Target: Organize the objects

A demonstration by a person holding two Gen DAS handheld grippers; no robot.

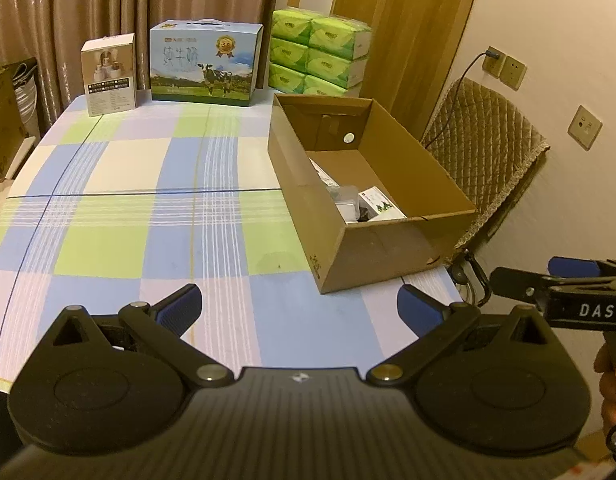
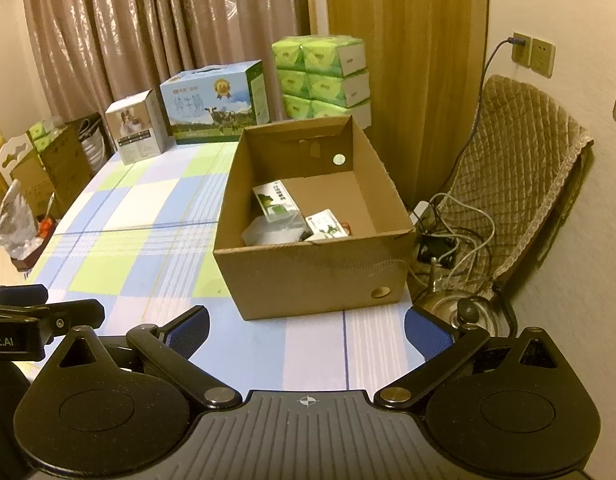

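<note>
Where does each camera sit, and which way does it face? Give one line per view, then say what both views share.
Left wrist: on the left gripper, above the table's near edge, facing the far curtain, carton to its right; right gripper and a hand show.
Right wrist: on the right gripper, facing the carton head-on; left gripper shows at left.
Shared: table, carton, milk box, tissue packs, chair.

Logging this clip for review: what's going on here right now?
A person holds two handheld grippers over a checked tablecloth. Both the left gripper and right gripper are open and empty. An open cardboard box on the table already holds a few small packages. A milk carton and a small white box stand at the far edge.
</note>
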